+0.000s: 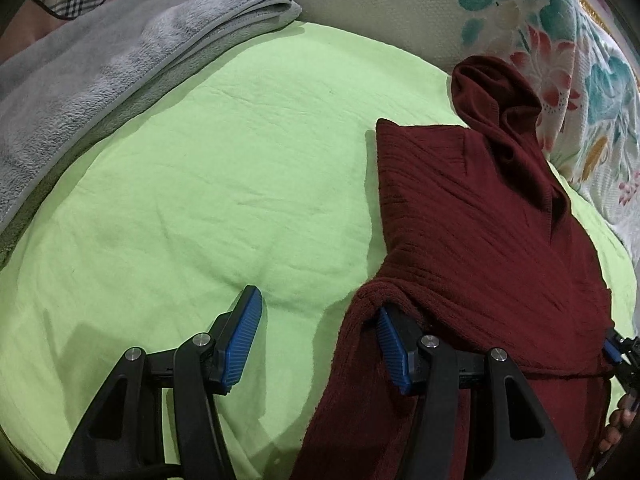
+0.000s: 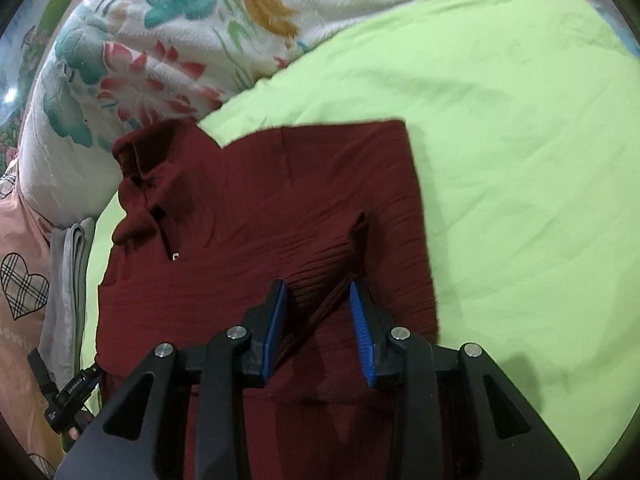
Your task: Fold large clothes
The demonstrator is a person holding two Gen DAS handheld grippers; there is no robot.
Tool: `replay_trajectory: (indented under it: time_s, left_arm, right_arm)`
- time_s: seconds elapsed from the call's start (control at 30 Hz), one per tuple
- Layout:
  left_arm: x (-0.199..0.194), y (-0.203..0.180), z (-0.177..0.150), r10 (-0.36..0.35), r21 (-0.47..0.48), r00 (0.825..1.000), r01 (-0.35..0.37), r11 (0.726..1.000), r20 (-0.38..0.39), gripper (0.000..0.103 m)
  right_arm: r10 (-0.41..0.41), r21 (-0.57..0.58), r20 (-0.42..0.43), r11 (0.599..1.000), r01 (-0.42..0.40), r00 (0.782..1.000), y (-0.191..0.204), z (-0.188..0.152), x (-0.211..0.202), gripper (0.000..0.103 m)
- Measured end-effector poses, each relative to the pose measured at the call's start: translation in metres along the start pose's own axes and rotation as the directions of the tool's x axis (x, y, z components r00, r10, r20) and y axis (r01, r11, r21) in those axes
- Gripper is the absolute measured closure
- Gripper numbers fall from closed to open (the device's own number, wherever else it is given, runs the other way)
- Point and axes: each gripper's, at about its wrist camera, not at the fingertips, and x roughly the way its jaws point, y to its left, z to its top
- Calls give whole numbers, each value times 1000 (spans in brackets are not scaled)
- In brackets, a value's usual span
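Grey fleece blanket (image 1: 120, 64), folded, far up and left of the left gripper (image 1: 316, 340), along the edge of the lime-green bed sheet (image 1: 208, 168). Left jaws spread wide: left finger bare above the sheet, right finger tucked under a draped edge of the maroon sweater (image 1: 472, 232), nothing pinched between them. Sweater spread flat on the sheet ahead and to the right of those jaws, collar bunched at the far end against the floral quilt (image 1: 560, 60). In the right wrist view, quilt (image 2: 140, 60) up and left, sweater (image 2: 272, 208) directly ahead of and beneath the right gripper (image 2: 318, 320), green sheet (image 2: 520, 160) off to the right. Right jaws released too, parted over a raised ridge of maroon knit running up between them, pads (image 2: 360, 328) not closed on it.
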Motion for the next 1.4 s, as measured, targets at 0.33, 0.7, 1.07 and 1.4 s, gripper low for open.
replay_trajectory:
  time_s: [0.33, 0.7, 1.07, 1.4]
  left_arm:
    - [-7, 7, 0, -42, -21, 999, 42, 999, -7, 45]
    - [-30, -50, 6, -262, 116, 965, 259, 959, 5, 47]
    - [-7, -90, 70, -221, 149, 975, 221, 964, -12, 45]
    - [56, -140, 174, -197, 177, 980, 200, 964, -34, 40]
  right_arm:
    - [-23, 52, 101, 998, 18, 995, -5, -6, -50, 101]
    - [36, -77, -70, 996, -41, 997, 26, -9, 9, 98]
    - [94, -212, 32, 973, -86, 995, 72, 32, -2, 47]
    - [228, -451, 13, 870, -198, 974, 199, 107, 70, 47]
